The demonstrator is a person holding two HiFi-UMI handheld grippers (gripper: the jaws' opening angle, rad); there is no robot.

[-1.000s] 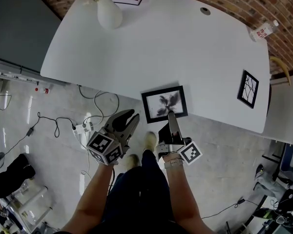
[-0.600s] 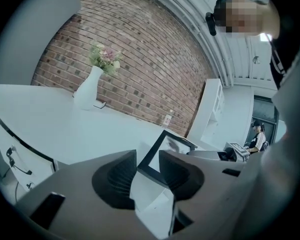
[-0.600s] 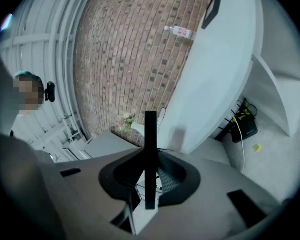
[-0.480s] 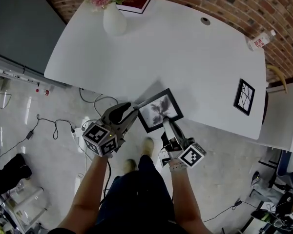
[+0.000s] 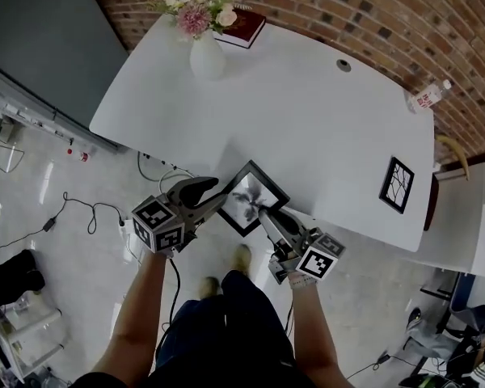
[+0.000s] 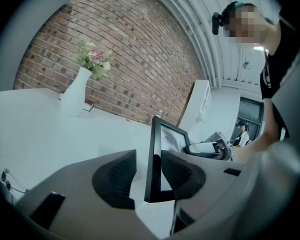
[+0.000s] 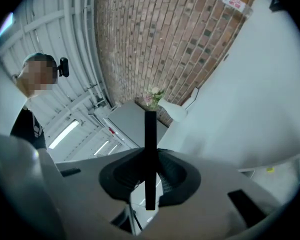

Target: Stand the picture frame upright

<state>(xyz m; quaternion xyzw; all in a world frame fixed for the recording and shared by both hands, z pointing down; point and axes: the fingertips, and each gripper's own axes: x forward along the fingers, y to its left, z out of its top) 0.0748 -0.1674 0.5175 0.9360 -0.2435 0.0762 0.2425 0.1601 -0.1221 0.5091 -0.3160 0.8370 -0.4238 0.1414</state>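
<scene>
A black picture frame (image 5: 250,199) with a dark flower print hangs tilted over the near edge of the white table (image 5: 307,128). My right gripper (image 5: 267,215) is shut on its lower right edge. In the right gripper view the frame's edge (image 7: 150,149) stands thin between the pressing pads. My left gripper (image 5: 217,196) is at the frame's left corner. Its jaws are opening: in the left gripper view the frame (image 6: 155,164) stands between them, with a gap at the left pad (image 6: 117,176).
A second black frame (image 5: 397,184) lies near the table's right edge. At the far side stand a white vase of flowers (image 5: 208,55), a red book (image 5: 244,29) and a water bottle (image 5: 427,97). Cables trail on the floor at the left.
The frame has come up from lying flat and turned to a diamond tilt in the right gripper. The left gripper has moved in from below to its left corner.
</scene>
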